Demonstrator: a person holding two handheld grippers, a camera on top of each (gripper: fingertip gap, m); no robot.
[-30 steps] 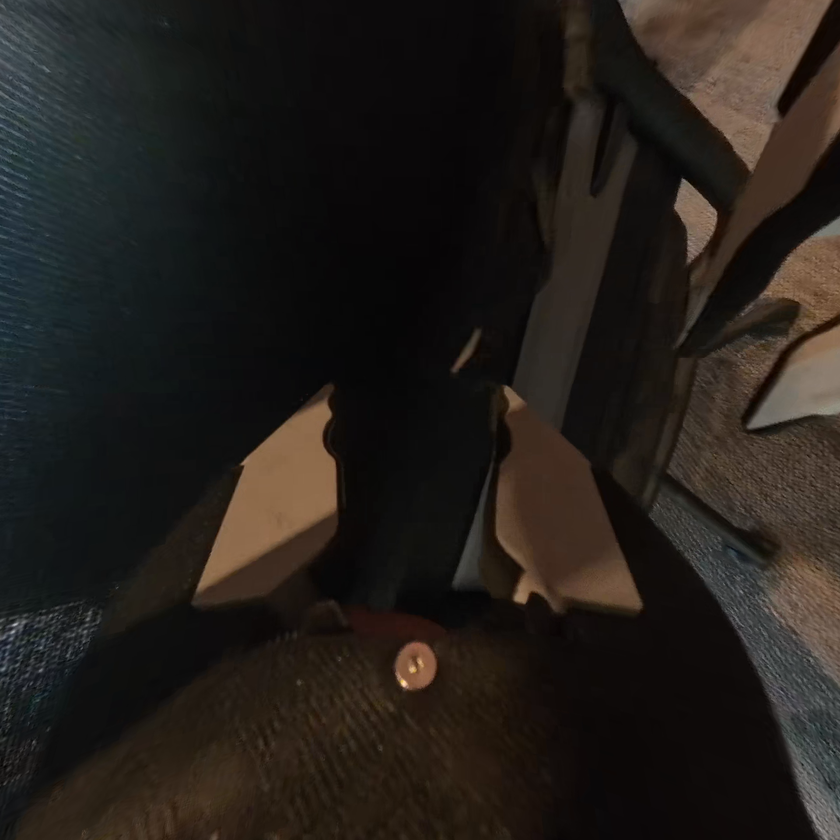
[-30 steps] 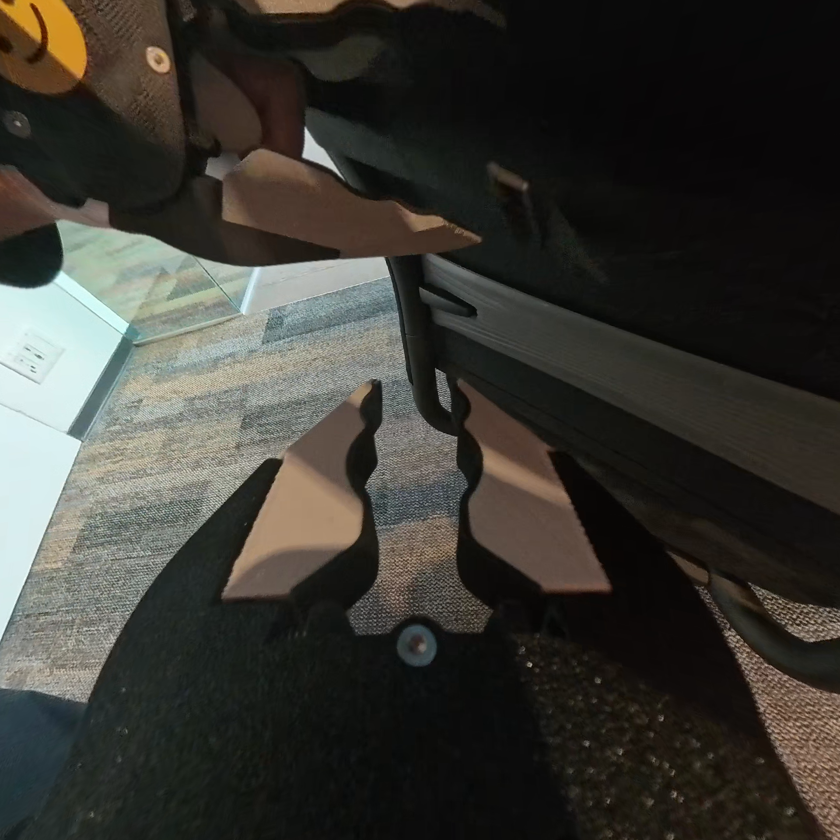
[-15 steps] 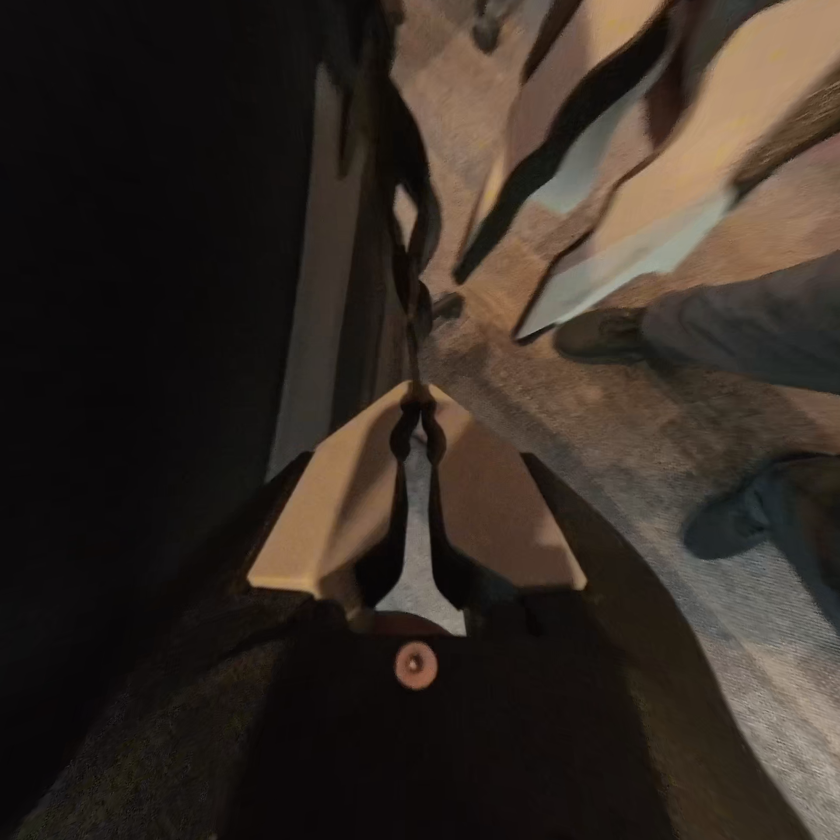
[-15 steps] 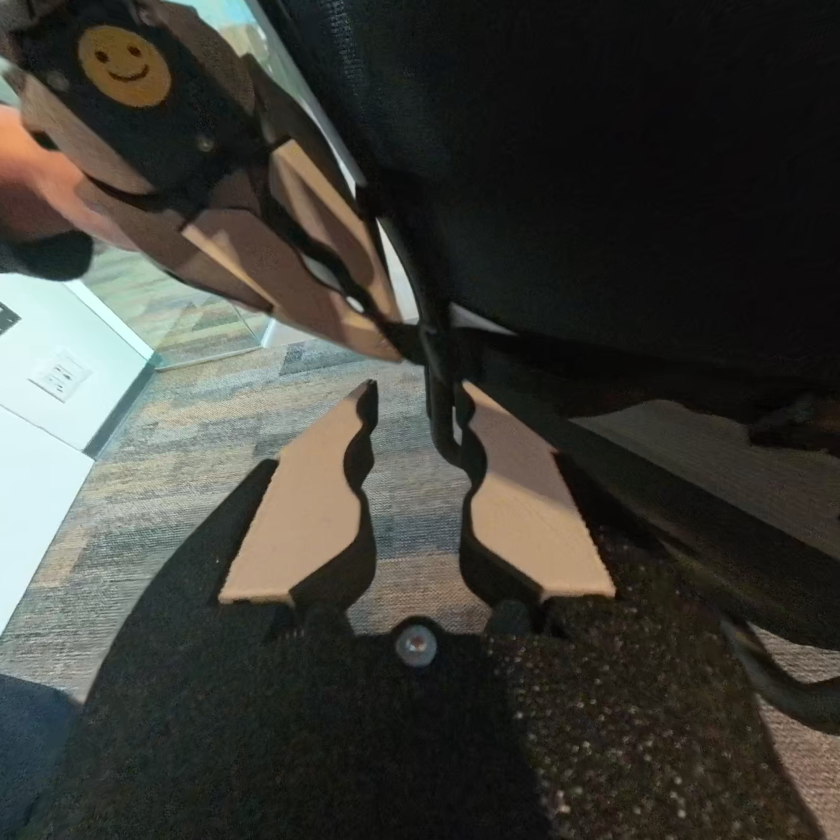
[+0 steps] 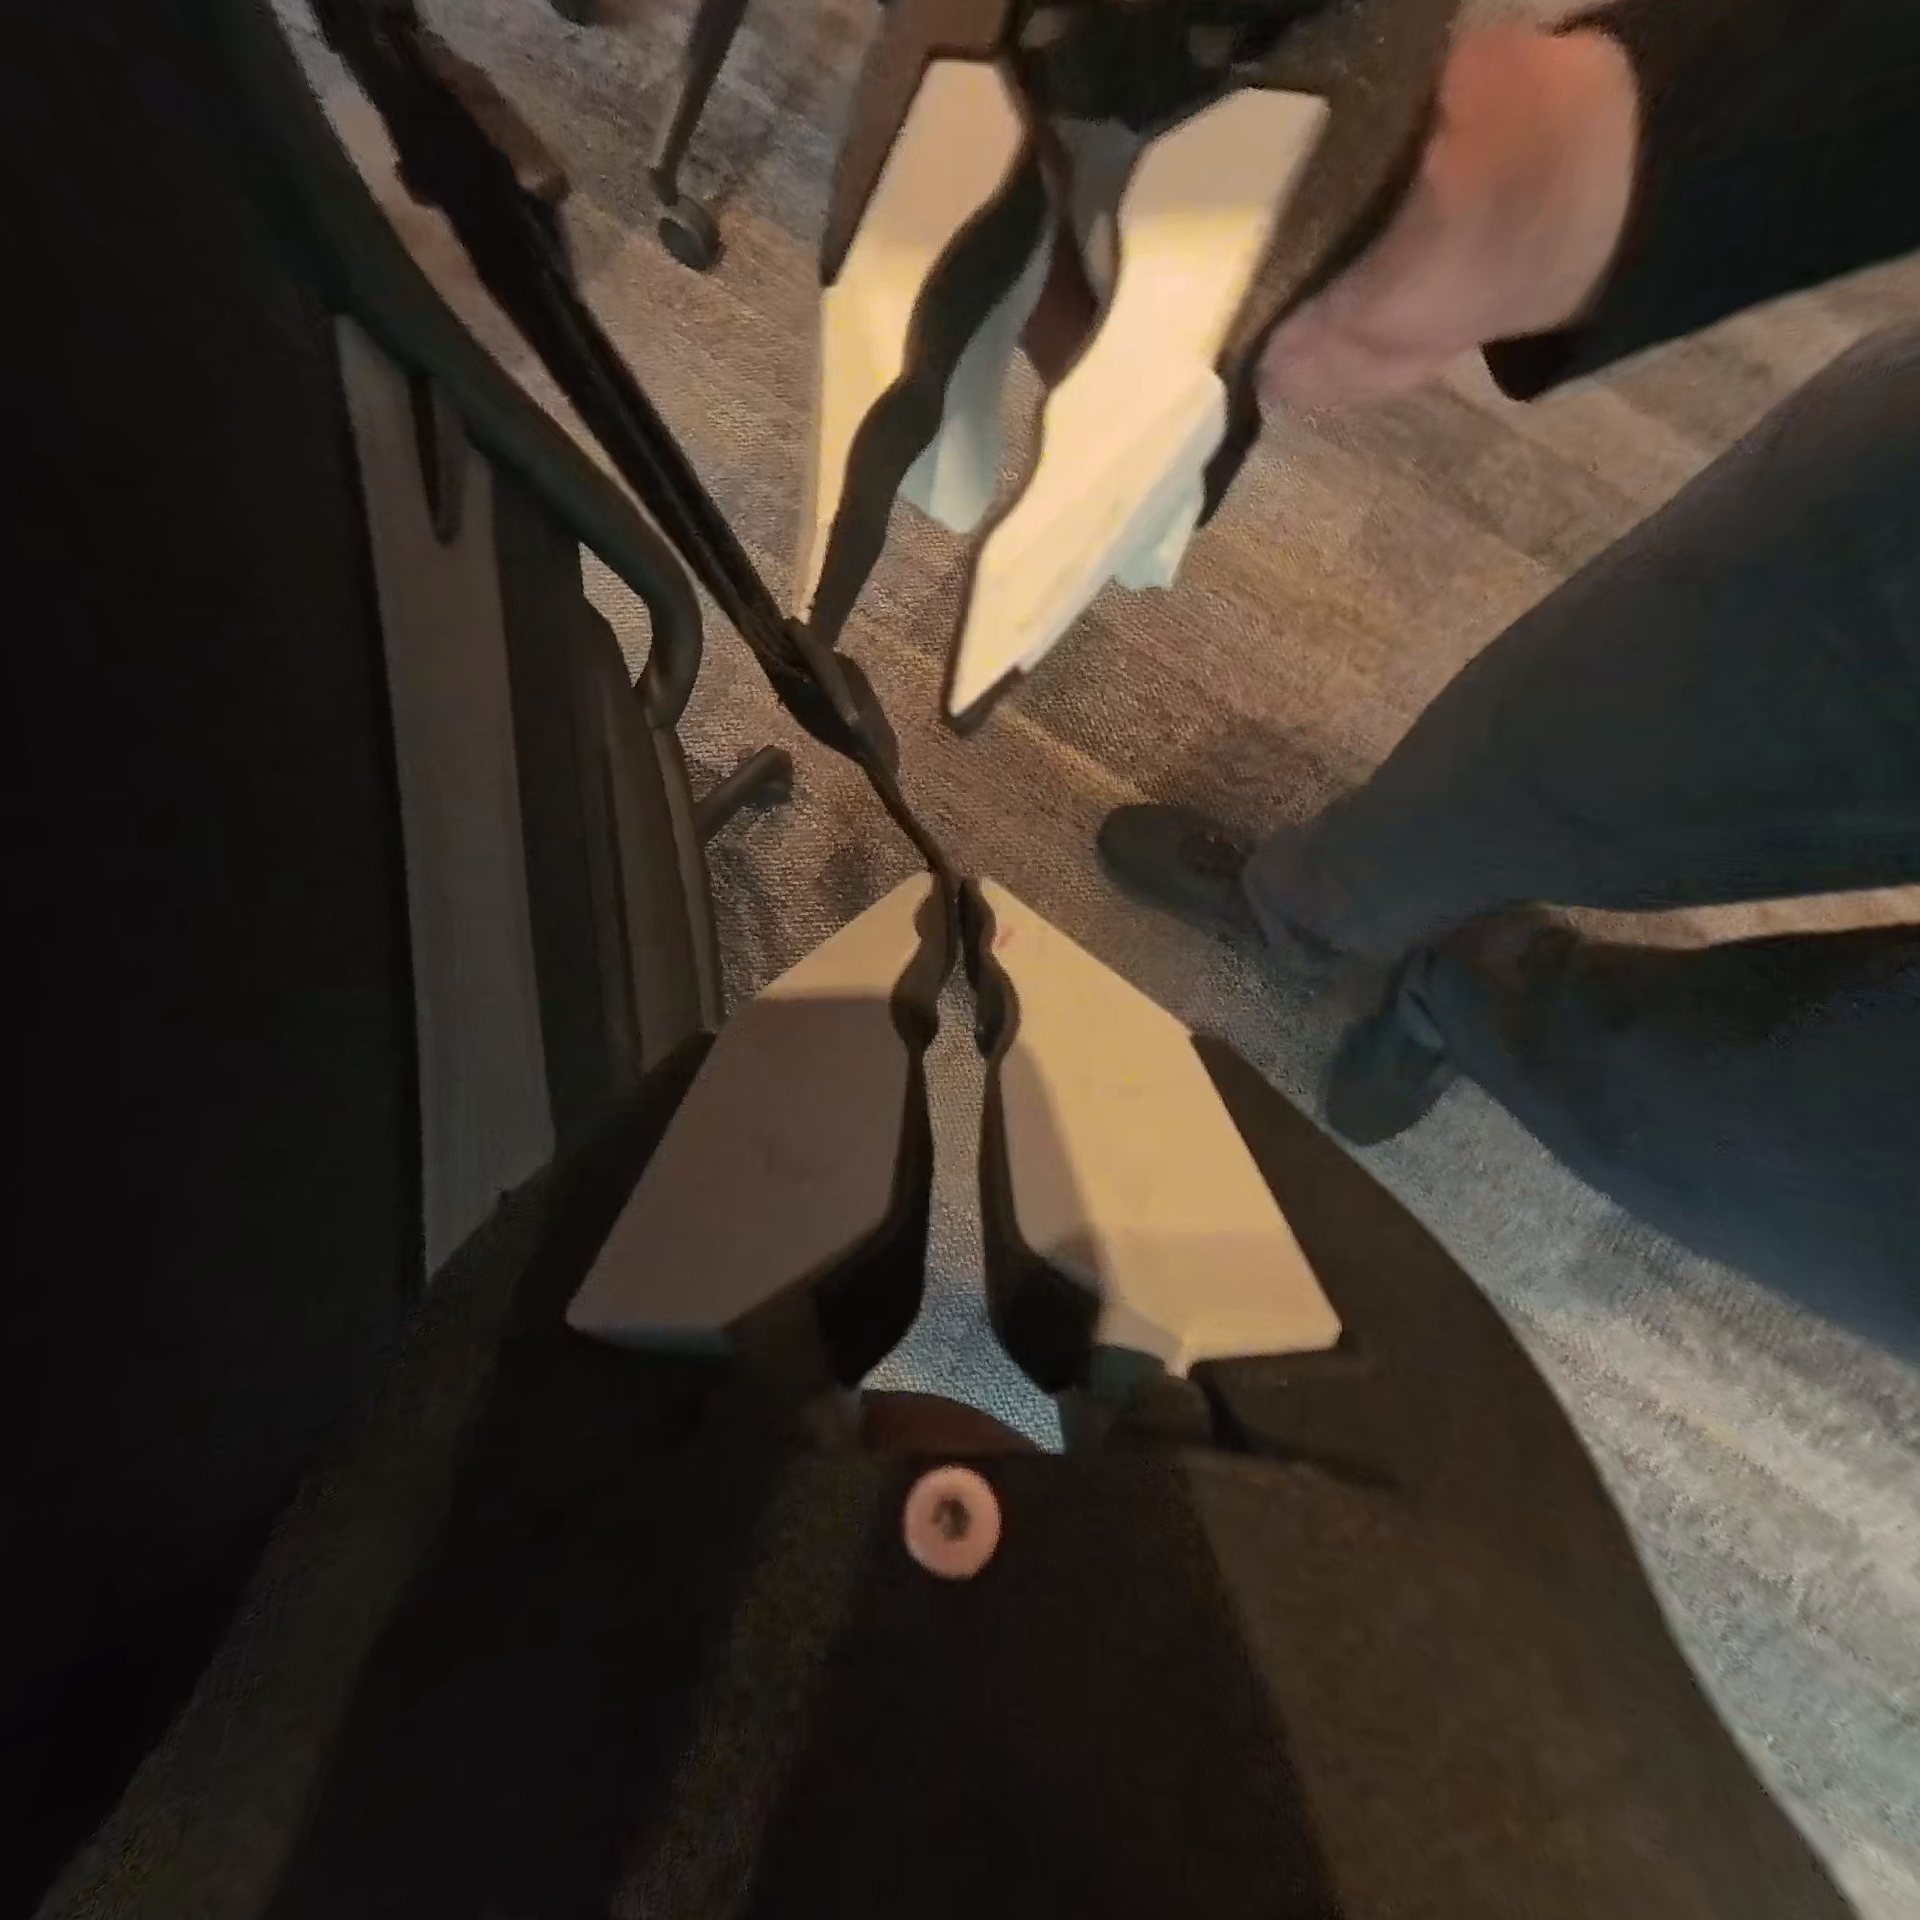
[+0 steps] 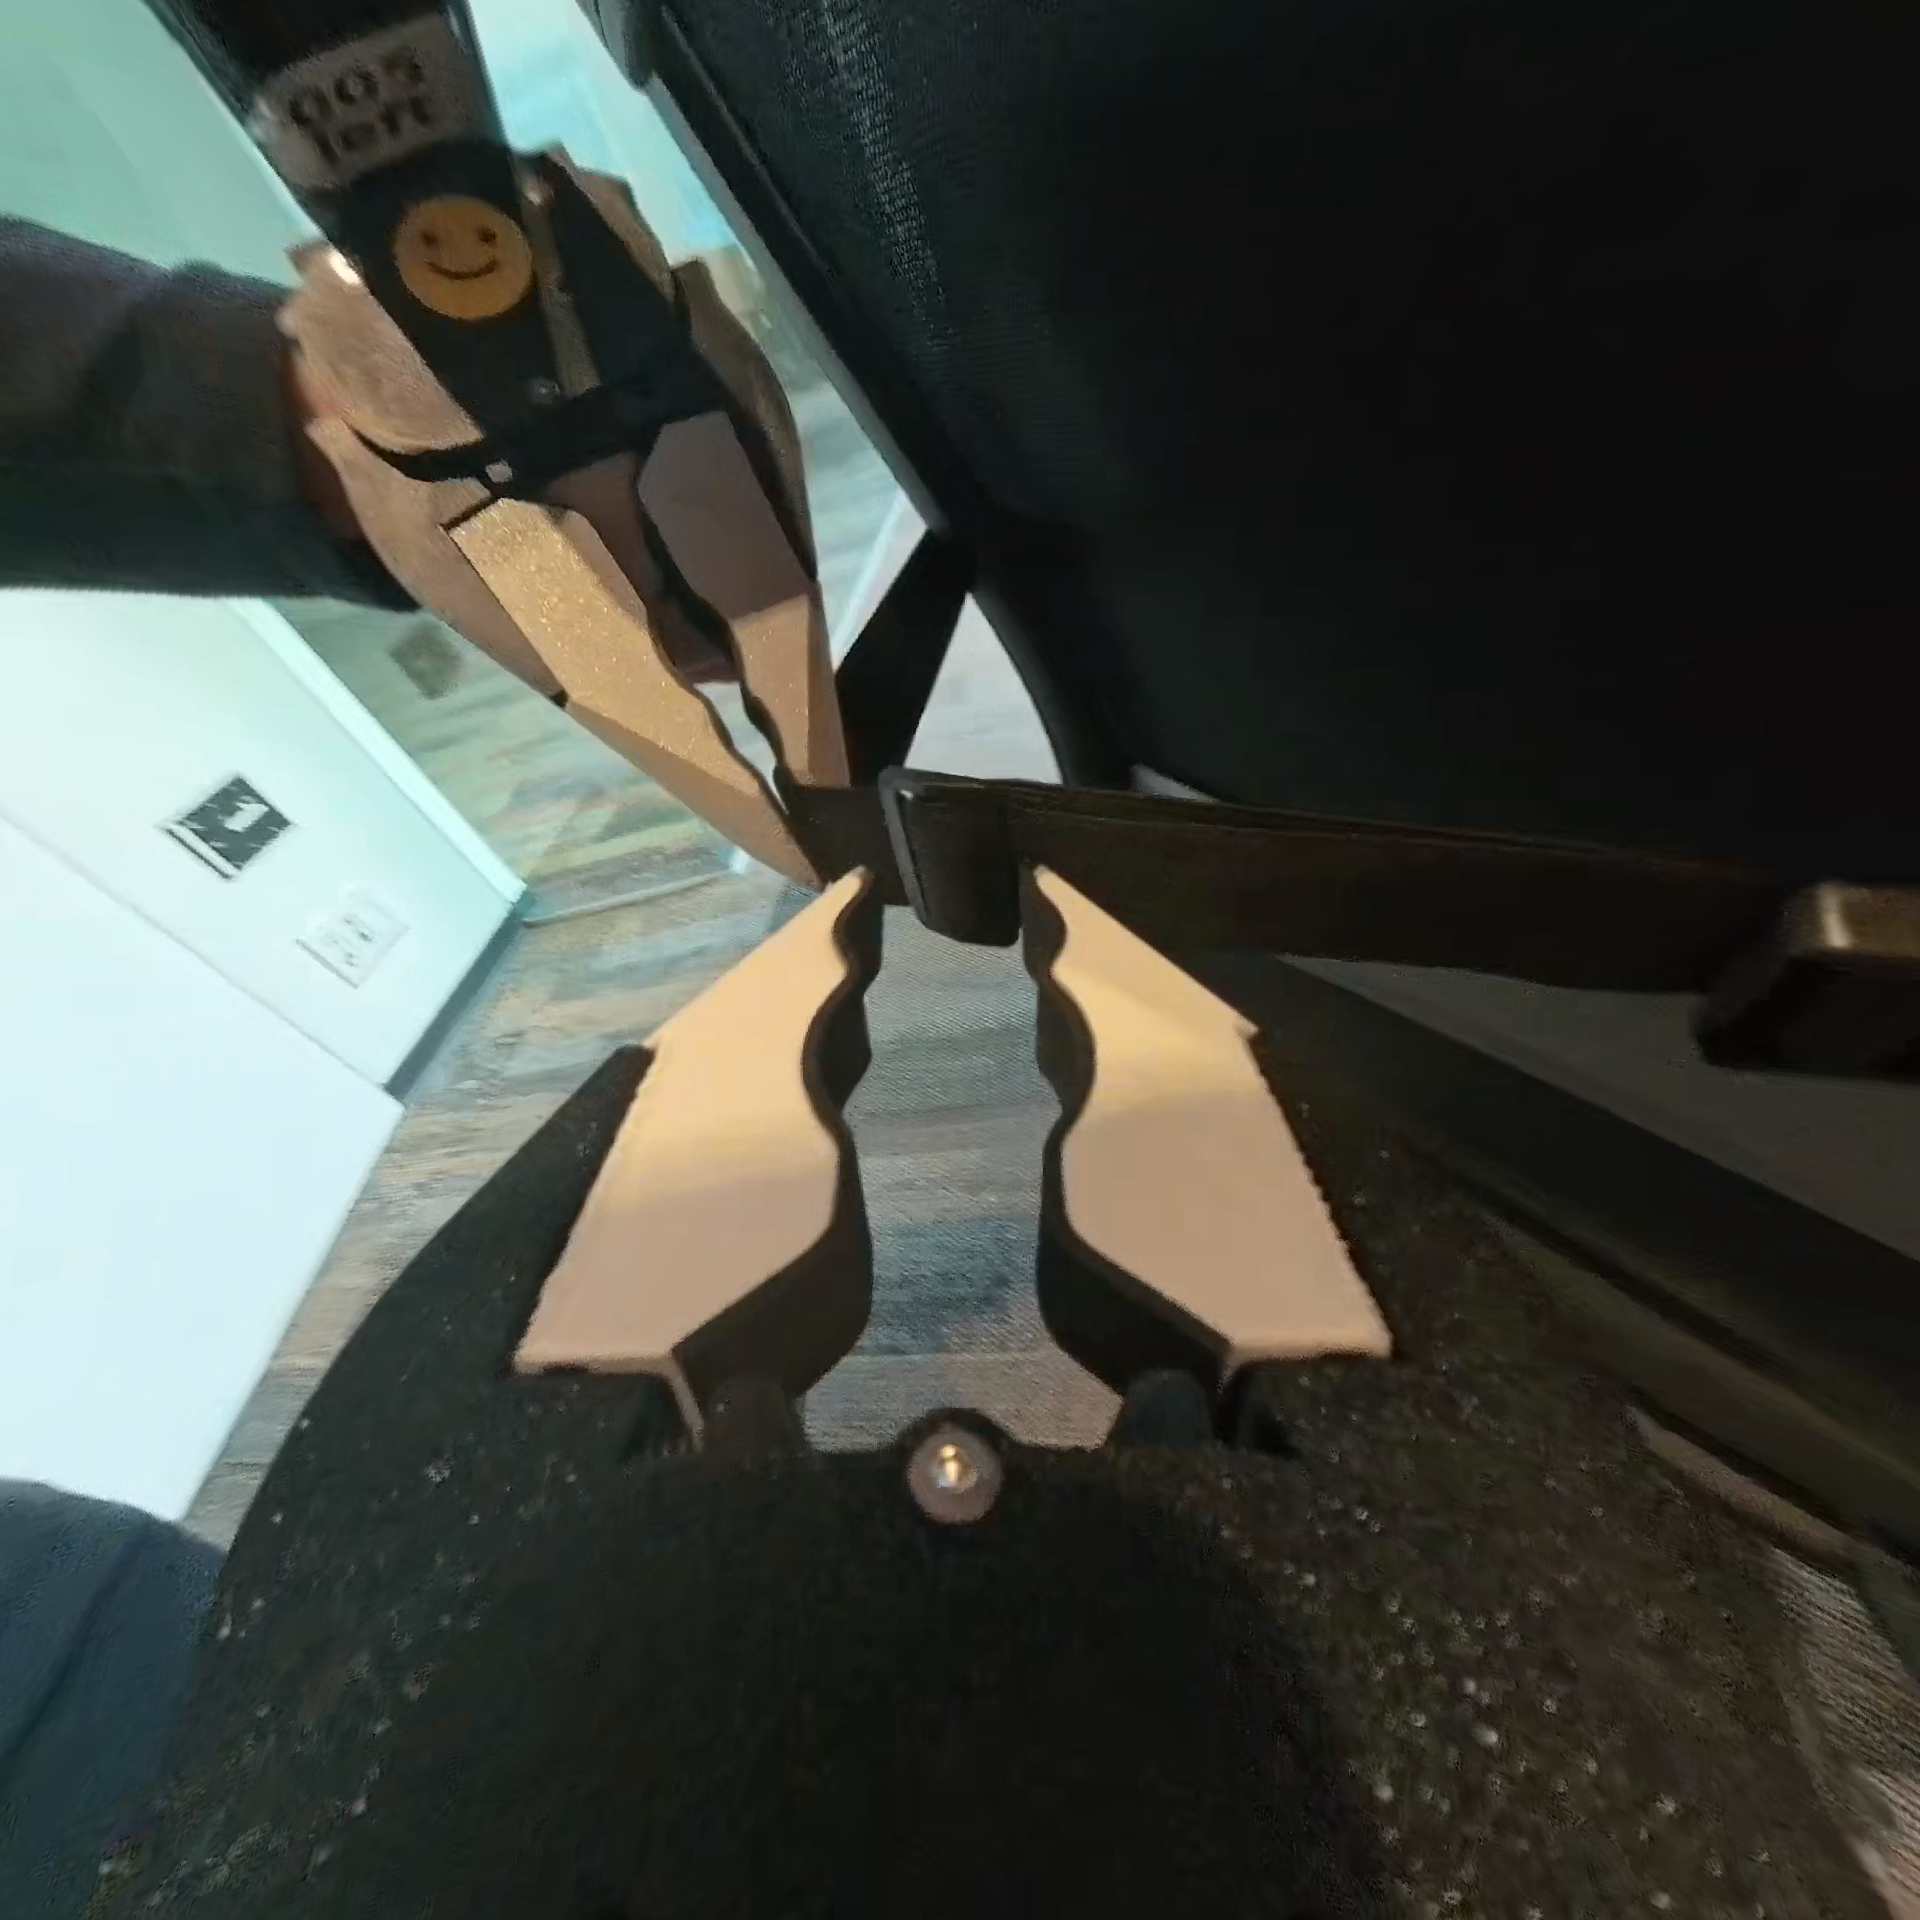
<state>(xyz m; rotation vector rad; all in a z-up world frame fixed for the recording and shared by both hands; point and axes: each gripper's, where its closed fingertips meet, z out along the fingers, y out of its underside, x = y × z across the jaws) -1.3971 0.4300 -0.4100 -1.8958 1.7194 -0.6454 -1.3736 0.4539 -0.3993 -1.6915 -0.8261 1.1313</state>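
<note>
Black webbing strap (image 6: 1299,883) runs from the dark mesh chair (image 6: 1403,364) leftward across the right wrist view, taut and nearly level, with a slim metal slider buckle (image 6: 914,842) near its left end; the left gripper (image 6: 816,831) comes in from the upper left of that view, its tan fingers drawn together and pinched on the very end of the strap; a round yellow smiley sticker (image 6: 460,256) sits on its black body, and a dark sleeve (image 6: 135,416) reaches in behind it from the left.

In its own view the left gripper (image 5: 951,904) shows the same grip; the fingertips all but meet on the thin strap (image 5: 665,436), which runs far and to the left toward the chair's frame (image 5: 623,540).

The right gripper (image 6: 945,904) stands parted, its fingers well apart with the buckle just beyond and between the tips, holding nothing; from the left wrist view it (image 5: 894,665) hangs at the far side, one fingertip beside the strap, whether touching I cannot tell; a hand (image 5: 1455,208) shows at its right.

Grey-brown patterned carpet (image 5: 1195,623) covers the floor; two dark shoes (image 5: 1184,862) and dark trouser legs (image 5: 1662,727) stand on the right; a white wall with a socket plate (image 6: 348,945) and a glass panel (image 6: 582,758) lie far left in the right wrist view.
</note>
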